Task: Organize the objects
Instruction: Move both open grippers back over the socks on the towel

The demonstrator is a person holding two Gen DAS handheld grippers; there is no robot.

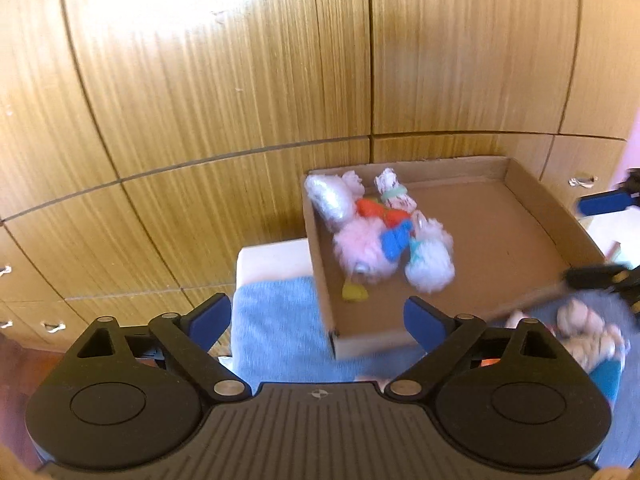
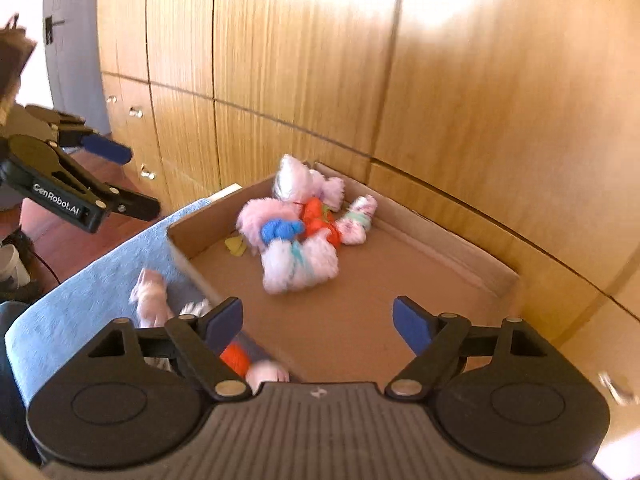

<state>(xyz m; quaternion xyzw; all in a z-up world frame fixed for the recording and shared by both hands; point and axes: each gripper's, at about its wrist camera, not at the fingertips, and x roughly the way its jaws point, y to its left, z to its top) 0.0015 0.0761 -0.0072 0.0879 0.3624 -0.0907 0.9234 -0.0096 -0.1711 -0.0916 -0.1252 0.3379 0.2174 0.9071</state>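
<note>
Left gripper (image 1: 318, 320): fingers spread wide, holding nothing.
Right gripper (image 2: 318, 322): fingers wide apart, empty.
Fluffy toys (image 1: 376, 236): heaped in the cardboard box (image 1: 520, 248), 11 o'clock corner.
Blue towel (image 1: 276, 320): under the box.

Brown box (image 1: 520, 248) holds pink, white, orange and blue plush toys (image 1: 380, 236). Light blue towel (image 1: 276, 320) beneath. Golden wood-grain cabinets (image 1: 200, 100) behind.
</note>
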